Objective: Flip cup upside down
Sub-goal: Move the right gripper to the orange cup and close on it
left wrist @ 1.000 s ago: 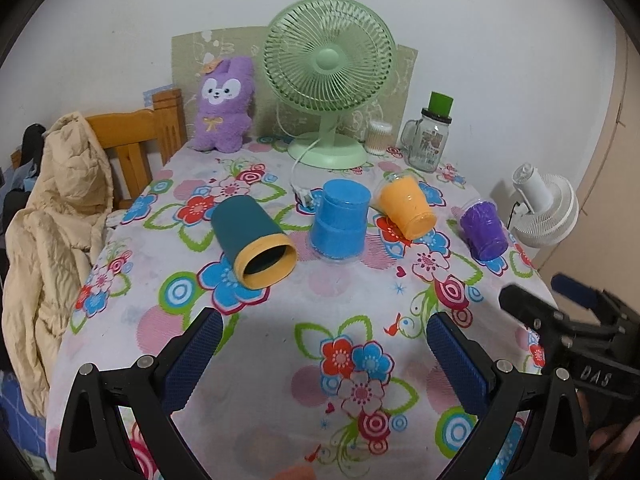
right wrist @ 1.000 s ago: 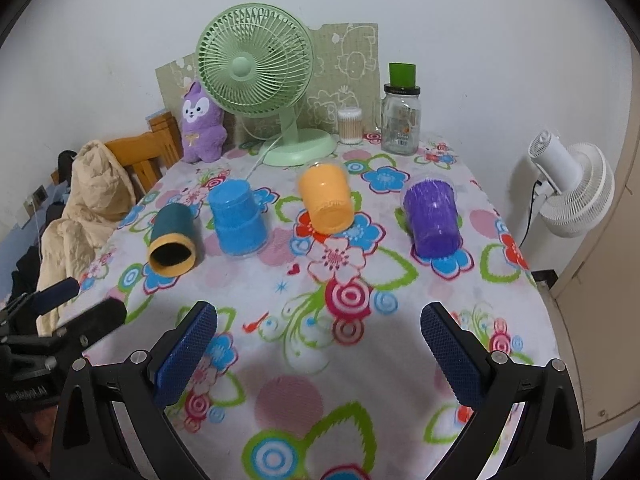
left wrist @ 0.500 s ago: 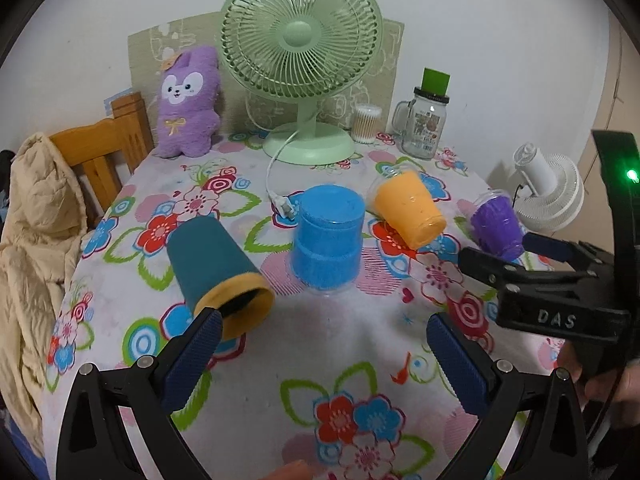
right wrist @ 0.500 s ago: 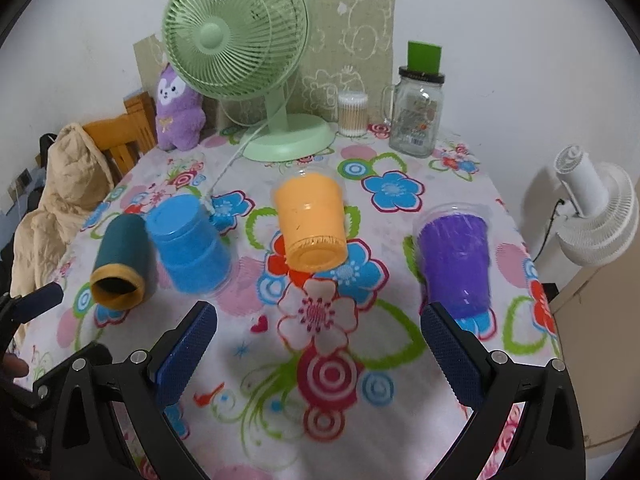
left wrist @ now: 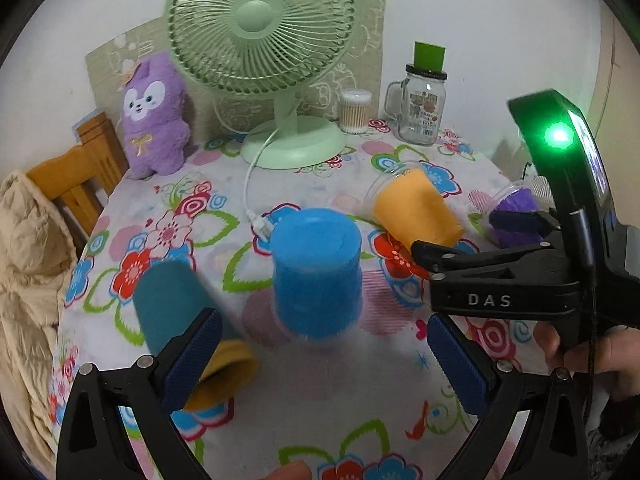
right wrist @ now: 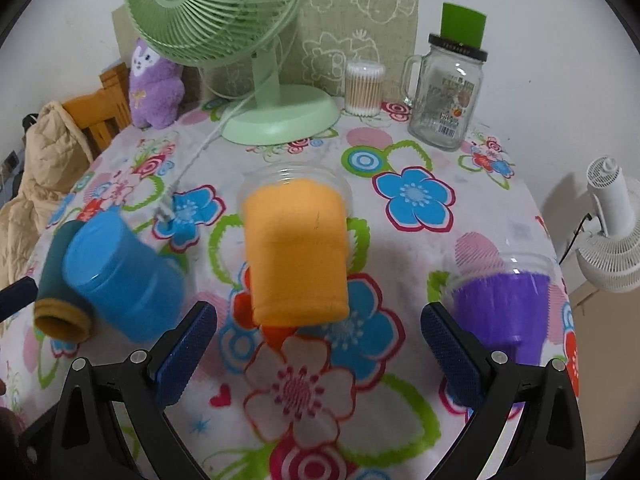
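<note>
Several cups sit on the floral tablecloth (right wrist: 412, 240). An orange cup (right wrist: 294, 252) lies on its side with its base toward me, straight ahead of my open right gripper (right wrist: 318, 344); it also shows in the left wrist view (left wrist: 416, 212). A blue cup (left wrist: 316, 272) stands upside down just ahead of my open left gripper (left wrist: 318, 356). A teal cup with a yellow rim (left wrist: 180, 312) lies on its side beside the left finger (left wrist: 192, 356). A purple cup (right wrist: 502, 308) stands upright at the right. The right gripper body (left wrist: 520, 280) crosses the left wrist view.
A green desk fan (left wrist: 276, 60), a purple plush toy (left wrist: 154, 116), a cotton swab jar (left wrist: 354, 112) and a glass mug jar (left wrist: 424, 108) stand along the back. A wooden chair with a beige jacket (left wrist: 28, 264) is at the left. A white fan (right wrist: 612, 232) stands off the right edge.
Both grippers have moved forward toward the cups, which now look larger. The right gripper closes on the orange cup, the left on the blue cup. Both stay open.
</note>
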`<state>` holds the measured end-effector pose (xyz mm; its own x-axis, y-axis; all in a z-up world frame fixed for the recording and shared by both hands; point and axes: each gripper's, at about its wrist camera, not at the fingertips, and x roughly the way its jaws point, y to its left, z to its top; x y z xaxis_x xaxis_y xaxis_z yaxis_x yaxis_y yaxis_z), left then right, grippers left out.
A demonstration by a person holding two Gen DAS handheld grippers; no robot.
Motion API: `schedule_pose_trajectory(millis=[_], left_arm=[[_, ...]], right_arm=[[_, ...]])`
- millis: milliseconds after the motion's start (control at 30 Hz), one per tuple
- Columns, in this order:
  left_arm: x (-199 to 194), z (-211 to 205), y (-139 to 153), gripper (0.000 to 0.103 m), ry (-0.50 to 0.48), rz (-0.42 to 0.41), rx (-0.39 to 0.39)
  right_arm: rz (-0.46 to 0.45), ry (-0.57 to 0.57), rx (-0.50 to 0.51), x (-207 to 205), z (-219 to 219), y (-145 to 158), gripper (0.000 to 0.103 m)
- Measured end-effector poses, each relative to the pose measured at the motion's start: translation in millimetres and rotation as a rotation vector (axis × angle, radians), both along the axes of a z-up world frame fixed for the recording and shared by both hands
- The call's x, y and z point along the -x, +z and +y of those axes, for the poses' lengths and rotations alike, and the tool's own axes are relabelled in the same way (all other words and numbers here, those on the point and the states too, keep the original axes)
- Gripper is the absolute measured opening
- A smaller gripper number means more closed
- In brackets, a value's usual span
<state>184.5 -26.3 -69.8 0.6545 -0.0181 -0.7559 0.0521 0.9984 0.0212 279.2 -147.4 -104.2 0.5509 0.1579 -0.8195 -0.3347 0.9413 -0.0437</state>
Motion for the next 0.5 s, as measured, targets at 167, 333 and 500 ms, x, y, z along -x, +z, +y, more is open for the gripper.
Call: schedule_pose_trajectory(millis=[167,333,500], left_arm=[[-12.6,-6.8,-5.9,0.103,-0.032,0.016,-0.035],[-16.7,-11.4,-12.5,0.103,-0.048,0.037,-0.054],[-15.9,-12.4,-13.4,0.103,-0.046,0.040,-0.073]], right_arm=[[0.010,-0.002,0.028,-13.2,-0.1,-7.8,0.103],[0.024,0.039,0.047,-21.2,5.1,-13.9,0.103],[0.033,0.094,0.067,-24.5,17.8,-20.1,0.084]])
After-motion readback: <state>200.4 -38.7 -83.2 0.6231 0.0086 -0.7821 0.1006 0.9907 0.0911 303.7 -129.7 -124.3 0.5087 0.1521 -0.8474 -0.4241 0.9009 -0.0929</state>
